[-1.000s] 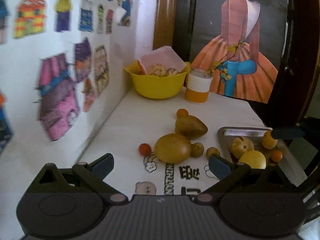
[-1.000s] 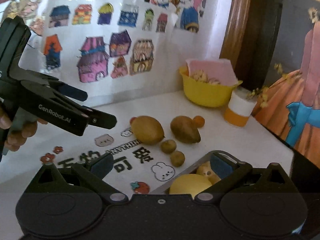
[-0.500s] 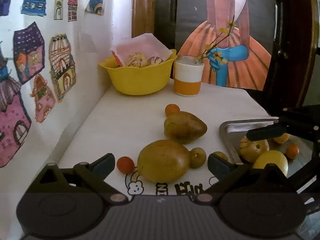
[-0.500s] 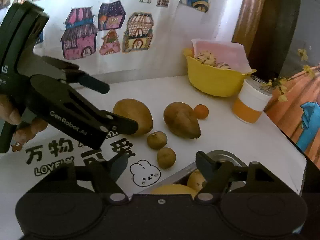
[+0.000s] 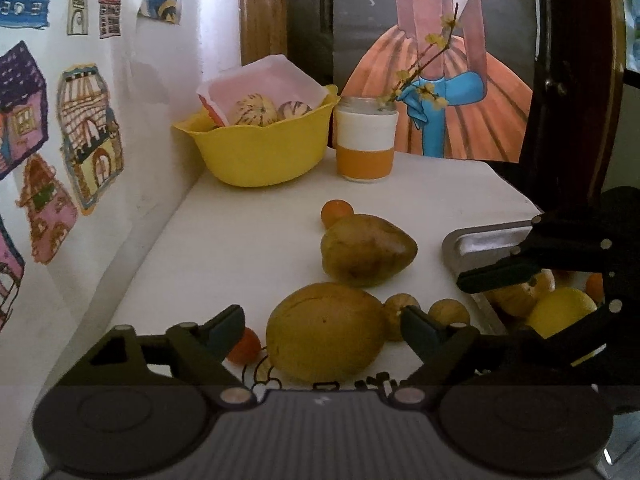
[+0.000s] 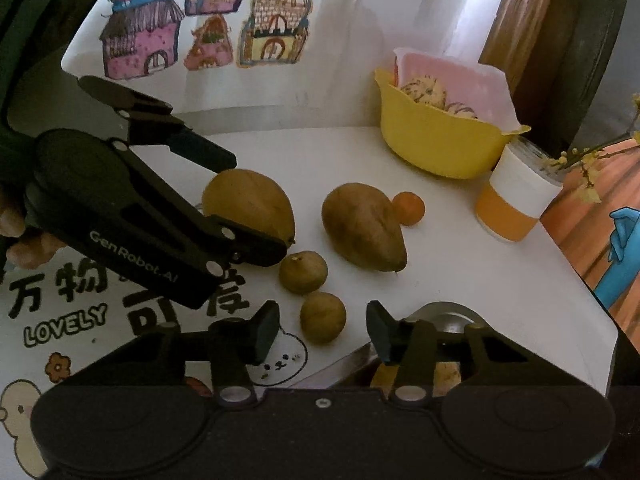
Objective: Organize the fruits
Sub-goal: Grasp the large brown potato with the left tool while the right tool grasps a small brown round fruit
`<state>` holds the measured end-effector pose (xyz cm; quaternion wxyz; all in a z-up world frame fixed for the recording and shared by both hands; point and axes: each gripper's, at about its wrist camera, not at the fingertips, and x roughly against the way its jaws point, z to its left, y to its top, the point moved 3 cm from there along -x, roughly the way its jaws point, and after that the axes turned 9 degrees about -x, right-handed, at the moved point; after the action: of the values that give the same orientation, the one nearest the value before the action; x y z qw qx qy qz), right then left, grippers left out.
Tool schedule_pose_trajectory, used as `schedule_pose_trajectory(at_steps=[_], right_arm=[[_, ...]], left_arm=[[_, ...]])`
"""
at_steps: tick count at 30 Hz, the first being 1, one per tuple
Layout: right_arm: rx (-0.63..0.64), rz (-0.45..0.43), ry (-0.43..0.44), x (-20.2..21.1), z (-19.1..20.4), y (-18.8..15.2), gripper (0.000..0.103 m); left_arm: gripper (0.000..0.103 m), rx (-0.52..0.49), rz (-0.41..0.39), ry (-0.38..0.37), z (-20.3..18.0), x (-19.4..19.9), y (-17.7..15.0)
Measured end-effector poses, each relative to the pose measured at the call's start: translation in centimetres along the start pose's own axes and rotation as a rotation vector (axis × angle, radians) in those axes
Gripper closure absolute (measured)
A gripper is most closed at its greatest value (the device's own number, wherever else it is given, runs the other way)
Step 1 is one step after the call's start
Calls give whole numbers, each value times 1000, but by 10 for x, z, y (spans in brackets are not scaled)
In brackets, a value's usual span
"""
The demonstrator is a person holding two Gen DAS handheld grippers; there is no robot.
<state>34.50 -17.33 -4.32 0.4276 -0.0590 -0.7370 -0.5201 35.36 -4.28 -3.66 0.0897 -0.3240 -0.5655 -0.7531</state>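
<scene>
Left wrist view showed the left gripper (image 5: pixel 322 326) spread wide around the large yellow-brown fruit (image 5: pixel 326 332) on the white table (image 5: pixel 240 248), not yet touching it. The right gripper (image 6: pixel 322 330), parted and empty, hovered by a small round fruit (image 6: pixel 323 317) beside the metal tray (image 5: pixel 484 240).

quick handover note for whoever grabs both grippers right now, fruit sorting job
Left gripper: open, empty, fingers either side of the big yellow-brown fruit, not closed on it.
Right gripper: open, empty, lined up on the nearer small brown fruit.
Metal tray already holds several fruits.
Left on the table: pointed brown fruit, two small brown ones, two small orange ones.
</scene>
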Motion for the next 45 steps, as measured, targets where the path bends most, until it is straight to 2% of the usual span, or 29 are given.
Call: schedule_pose_trajectory(at_steps=[9,13,17,24,29,37,41,45], right_arm=[[-19,2,-2,-6,-2,2,69],[-24,8,3,-6,-1,2,75],[-11,7,-8,-6,1,2,76],[-41,-26,3,7,5,-3,76],[-50,-29,6,12,6,-4,76],[-60,-31,12,13,4,-6,75],[-70,-28,11,9,1,-7,75],[-87,-34,15,7,0,-8,75]], left_arm=[[28,-31,10,-23,-4,-10,1],[31,-53,21,0,-6,-11,1],[32,-60,31,4,-7,-8,1],[33,12,25,43,-6,2,-4],[32,-39,34,27,-9,5,-6],[32,-57,73,25,-10,-7,-7],[43,-25,74,14,-6,-12,-7],[44,7,66,12,-3,-11,-9]])
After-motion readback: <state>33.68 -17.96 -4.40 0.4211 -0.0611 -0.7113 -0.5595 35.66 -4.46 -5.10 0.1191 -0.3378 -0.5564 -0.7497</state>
